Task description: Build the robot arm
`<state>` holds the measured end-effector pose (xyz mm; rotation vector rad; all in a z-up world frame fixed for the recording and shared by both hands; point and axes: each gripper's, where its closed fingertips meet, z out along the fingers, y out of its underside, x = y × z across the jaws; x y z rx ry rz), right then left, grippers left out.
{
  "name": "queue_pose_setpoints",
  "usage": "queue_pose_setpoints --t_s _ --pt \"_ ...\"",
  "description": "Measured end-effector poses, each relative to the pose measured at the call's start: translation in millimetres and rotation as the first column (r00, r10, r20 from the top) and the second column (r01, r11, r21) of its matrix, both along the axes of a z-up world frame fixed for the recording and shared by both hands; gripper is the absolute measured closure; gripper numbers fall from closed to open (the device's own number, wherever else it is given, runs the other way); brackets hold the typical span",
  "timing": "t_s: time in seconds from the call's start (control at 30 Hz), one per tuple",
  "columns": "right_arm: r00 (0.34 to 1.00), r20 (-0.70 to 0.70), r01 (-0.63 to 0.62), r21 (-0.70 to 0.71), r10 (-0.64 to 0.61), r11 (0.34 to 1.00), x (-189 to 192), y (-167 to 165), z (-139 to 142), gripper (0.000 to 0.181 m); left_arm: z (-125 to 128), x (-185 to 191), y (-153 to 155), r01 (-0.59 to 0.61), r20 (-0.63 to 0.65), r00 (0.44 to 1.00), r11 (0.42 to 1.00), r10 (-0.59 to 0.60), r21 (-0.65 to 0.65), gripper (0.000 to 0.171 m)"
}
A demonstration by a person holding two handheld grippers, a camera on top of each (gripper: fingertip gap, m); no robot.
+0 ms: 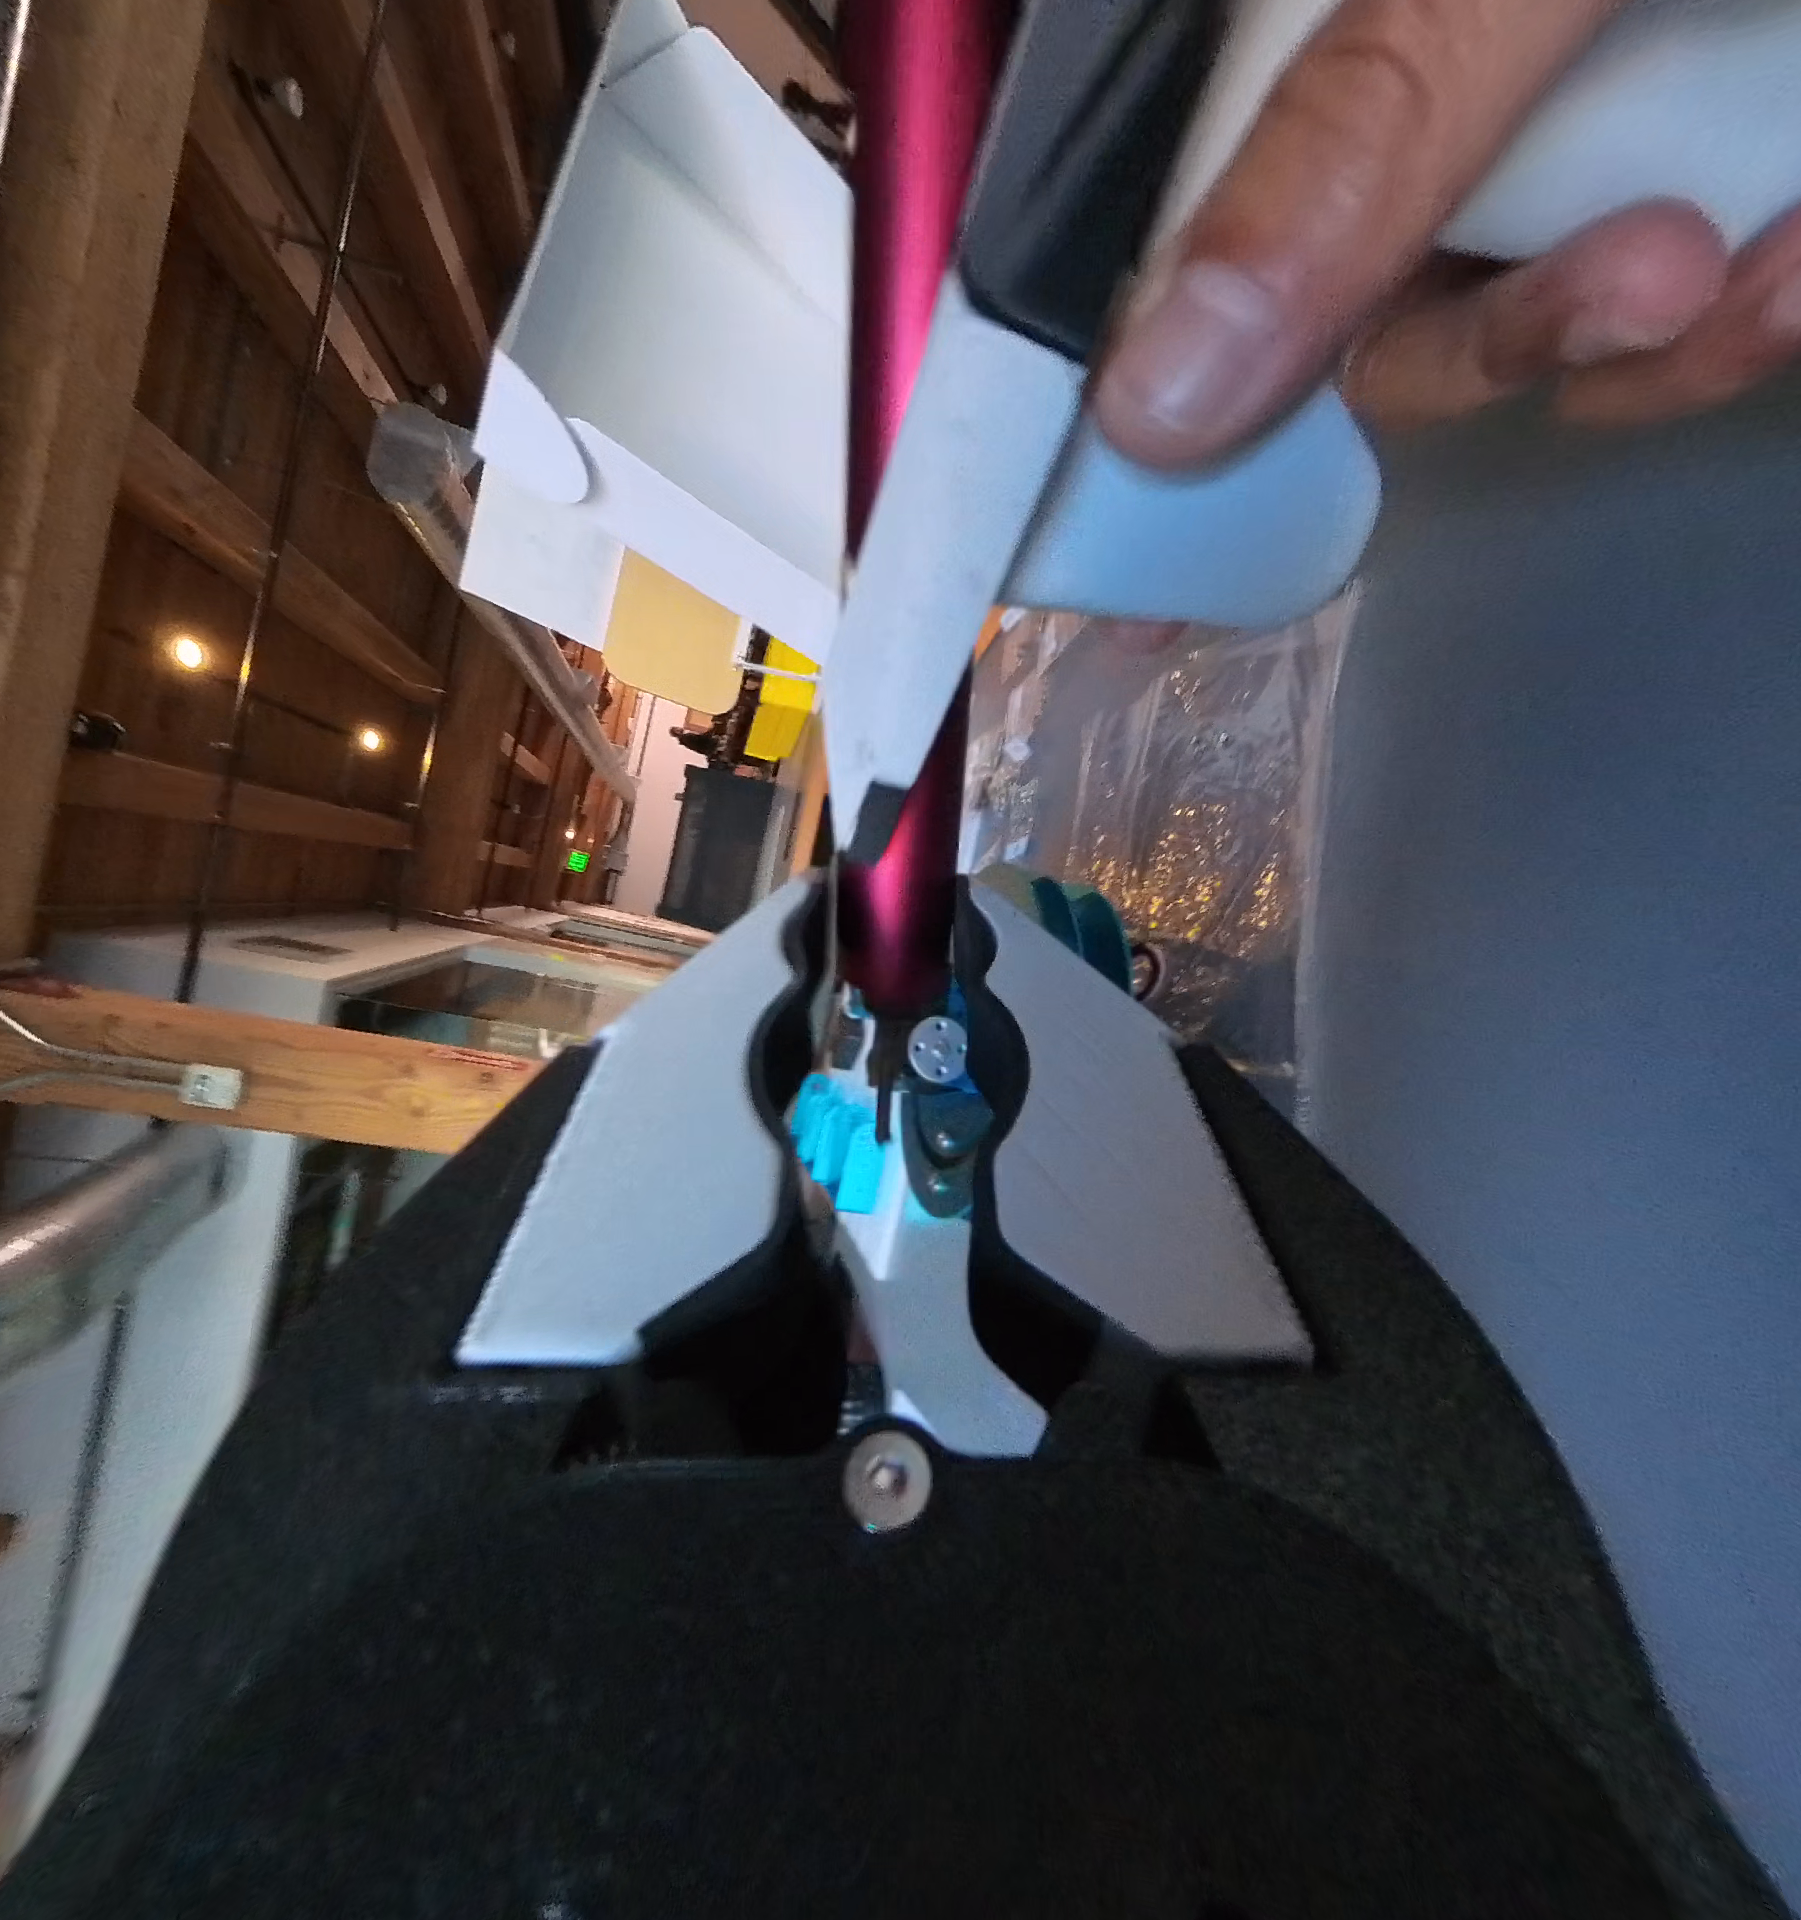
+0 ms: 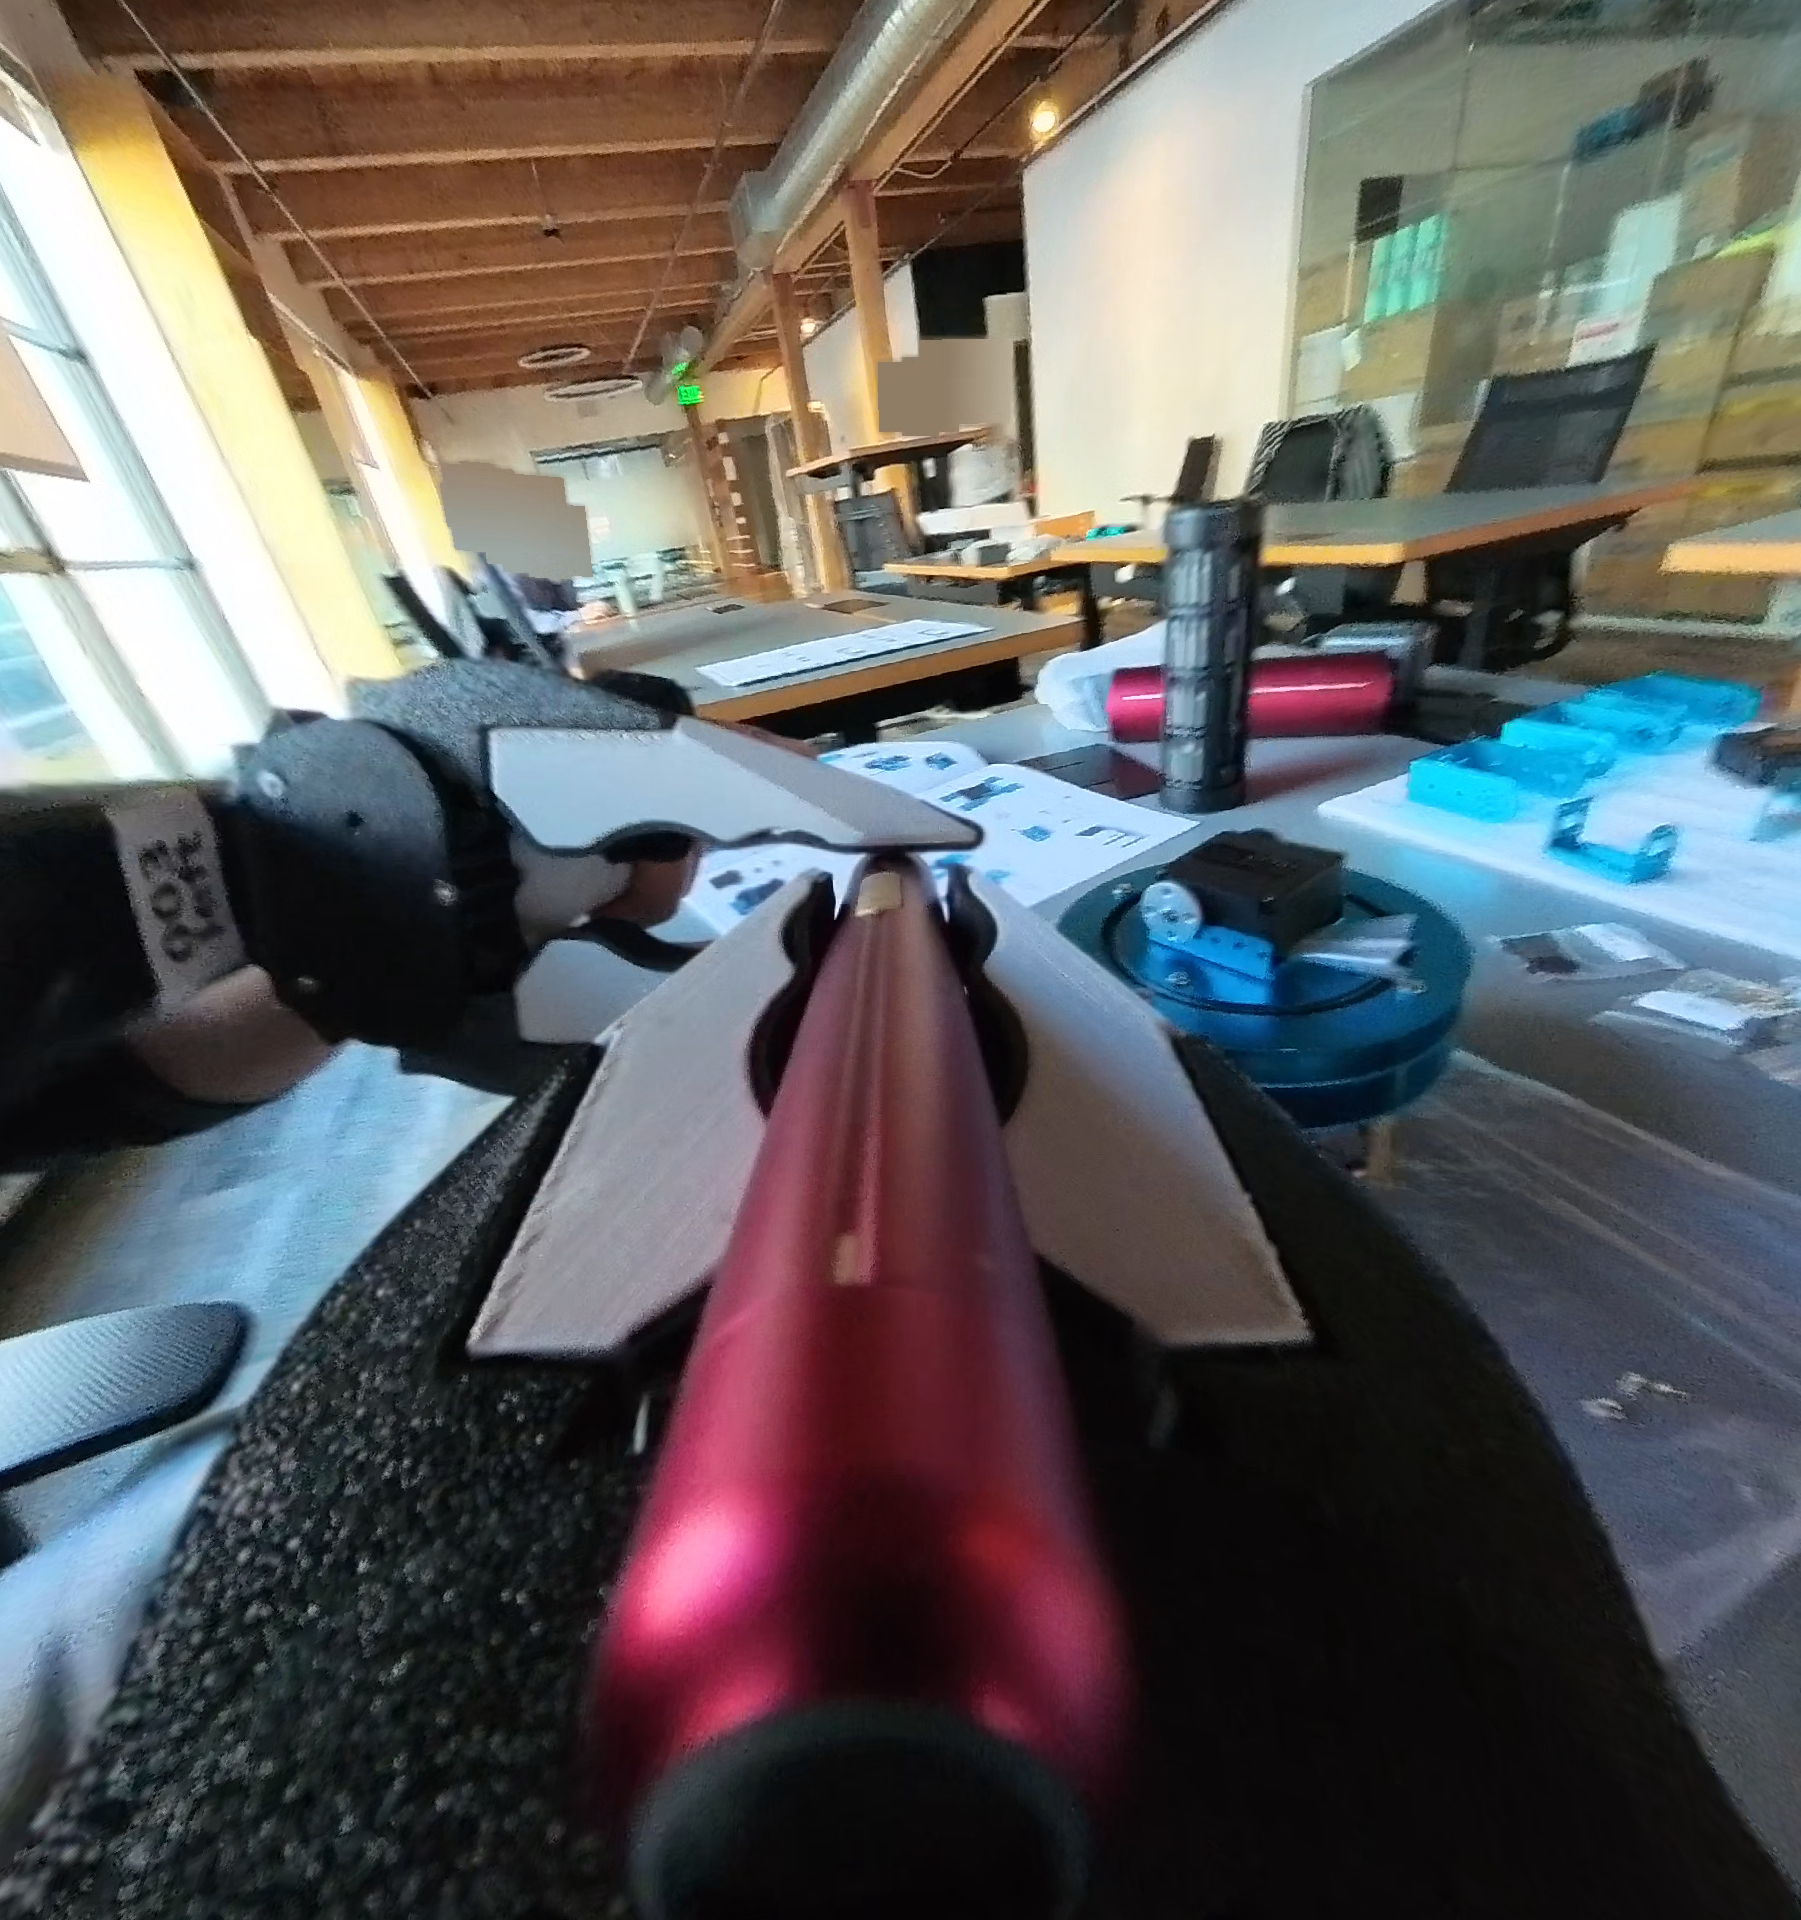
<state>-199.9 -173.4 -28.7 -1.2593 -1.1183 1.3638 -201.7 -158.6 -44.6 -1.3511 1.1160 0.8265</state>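
A magenta-red metal screwdriver (image 2: 875,1351) lies along my right gripper (image 2: 891,894), which is shut on its barrel. My left gripper (image 2: 906,847) comes in from the left, held by a gloved hand, with its jaws at the tool's front end. In the left wrist view my left gripper (image 1: 891,925) is shut around the lower end of the red screwdriver (image 1: 901,312). Its dark bit (image 1: 880,1091) pokes through below. The right gripper (image 1: 880,821) reaches down from above, held by a bare hand (image 1: 1239,291). A blue round base (image 2: 1395,1039) carrying a black servo (image 2: 1260,873) sits just beyond the tips.
On the table (image 2: 1498,1247) stand a black cylinder (image 2: 1202,665), a red cylinder (image 2: 1301,686), an open booklet (image 2: 979,821), blue metal brackets (image 2: 1602,758) on a white board and small parts bags (image 2: 1706,997). A chair armrest (image 2: 65,1392) is at lower left. My two grippers' fingertips are within a few centimetres of each other.
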Motion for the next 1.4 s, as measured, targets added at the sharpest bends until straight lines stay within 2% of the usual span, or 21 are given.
queue_pose_setpoints --t_s 0.07,0.1,0.17,0.23,0.3,0.4,0.47,0.6,0.67,0.73,0.8,0.87,0.93,1.0,1.03,1.13,1.2,1.23,1.27,1.33,1.4 --pt "0.998 -0.022 0.056 0.087 -0.054 0.995 7 2 2 0.160 4 -10 -10 -0.034 0.121 0.992 0.999 0.037 -0.023 0.111" --pt "0.997 -0.060 0.063 0.119 -0.056 0.991 13 1 7 0.160 5 -18 -18 -0.052 0.212 0.975 0.997 0.062 -0.052 0.108" --pt "0.991 -0.066 0.124 0.189 -0.113 0.974 20 5 4 0.160 -5 -34 -33 -0.048 0.405 0.908 0.988 0.106 -0.150 0.117" --pt "0.987 -0.055 0.158 0.257 -0.149 0.953 24 5 -1 0.156 -19 -49 -43 -0.037 0.546 0.825 0.977 0.148 -0.209 0.128" --pt "0.983 -0.035 0.181 0.305 -0.179 0.935 24 7 -9 0.160 -36 -59 -45 -0.025 0.621 0.764 0.970 0.175 -0.242 0.134" --pt "0.990 -0.020 0.137 0.286 -0.136 0.948 20 1 -15 0.160 -53 -58 -39 0.026 0.684 0.712 0.967 0.160 -0.254 0.138" --pt "0.996 -0.033 0.087 0.235 -0.081 0.968 20 -6 -13 0.160 -53 -53 -34 0.076 0.680 0.726 0.972 0.098 -0.222 0.137" --pt "0.995 -0.085 -0.060 0.007 0.060 0.998 23 -16 -2 0.160 -38 -57 -21 0.068 0.576 0.817 0.992 0.008 -0.111 0.136" --pt "0.997 -0.047 -0.070 -0.104 0.066 0.992 19 -6 -7 0.160 -33 -58 -14 0.065 0.521 0.853 0.996 -0.021 -0.066 0.136" --pt "0.998 0.010 -0.059 -0.148 0.061 0.987 12 9 -16 0.160 -38 -65 -4 0.023 0.472 0.881 0.997 0.014 -0.074 0.136" --pt "0.997 0.071 -0.013 -0.040 0.016 0.999 7 32 -19 0.160 -43 -76 5 -0.029 0.431 0.901 0.998 0.051 -0.059 0.137" --pt "0.995 0.083 -0.059 0.105 0.050 0.993 3 45 -15 0.160 -46 -83 10 -0.041 0.436 0.898 0.997 0.062 -0.057 0.138" --pt "0.990 0.084 -0.125 0.199 0.110 0.972 0 57 -9 0.160 -43 -86 12 -0.015 0.493 0.869 0.998 0.047 -0.067 0.138" --pt "0.981 0.089 -0.187 0.257 0.170 0.948 0 70 -5 0.160 -33 -88 13 0.062 0.601 0.800 0.995 0.001 -0.084 0.137" --pt "0.971 0.083 -0.240 0.296 0.225 0.925 1 74 -5 0.160 -28 -90 15 0.110 0.666 0.746 0.988 -0.011 -0.107 0.131" --pt "0.952 0.103 -0.307 0.290 0.290 0.907 -1 96 -15 0.160 -12 -99 28 0.309 0.855 0.519 0.936 -0.019 -0.167 0.114" --pt "0.951 0.069 -0.308 0.274 0.301 0.911 -2 106 -19 0.159 5 -116 46 0.389 0.925 0.377 0.913 -0.034 -0.125 0.117" --pt "0.948 0.057 -0.316 0.251 0.312 0.915 -2 107 -22 0.159 13 -126 56 0.402 0.942 0.330 0.912 -0.055 -0.088 0.120" --pt "0.947 0.045 -0.319 0.242 0.318 0.916 -1 108 -25 0.159 17 -131 64 0.430 0.955 0.291 0.900 -0.063 -0.072 0.122" --pt "0.941 0.059 -0.338 0.236 0.334 0.911 0 104 -27 0.159 17 -127 73 0.532 0.972 0.233 0.840 -0.022 -0.108 0.115" --pt "0.933 0.032 -0.356 0.223 0.358 0.907 0 99 -23 0.159 18 -122 76 0.566 0.972 0.232 0.817 -0.032 -0.108 0.115"
